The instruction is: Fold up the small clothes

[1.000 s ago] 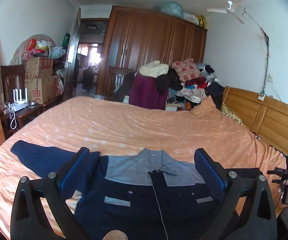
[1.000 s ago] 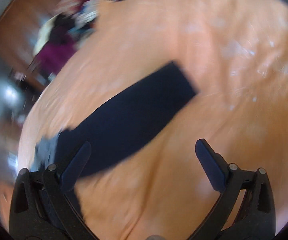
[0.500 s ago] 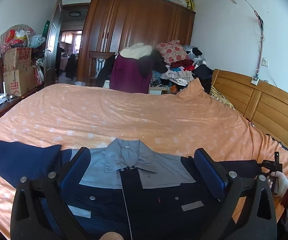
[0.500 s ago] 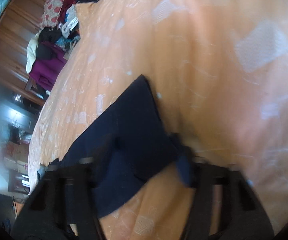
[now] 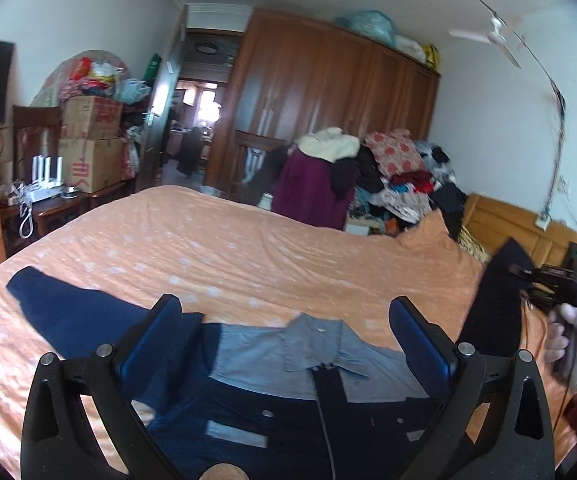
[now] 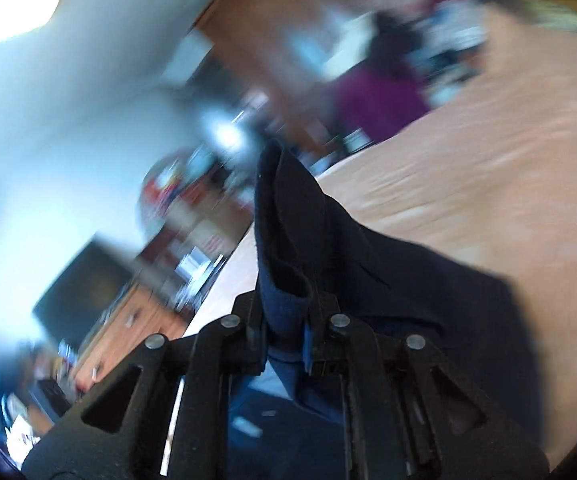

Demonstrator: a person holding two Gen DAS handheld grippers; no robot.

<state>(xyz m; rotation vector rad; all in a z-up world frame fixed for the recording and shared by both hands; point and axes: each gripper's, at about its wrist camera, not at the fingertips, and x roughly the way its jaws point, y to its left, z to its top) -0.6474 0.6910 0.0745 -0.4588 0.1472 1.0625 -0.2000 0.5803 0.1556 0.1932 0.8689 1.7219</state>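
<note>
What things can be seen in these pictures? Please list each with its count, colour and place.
jacket: one, navy with grey-blue yoke and collar, flat on bed, near edge
right sleeve: one, navy, lifted off bed
bed sheet: one, orange, covers bed
headboard: one, light wood, right side
wardrobe: one, brown, far wall
clothes pile: one, mixed colours, beyond bed
cardboard boxes: two, brown, stacked, left
ceiling fan: one, white
left tool: one, black, blue pads, open above jacket
right tool: one, black, shut on sleeve
hand: one, holds right tool
</note>
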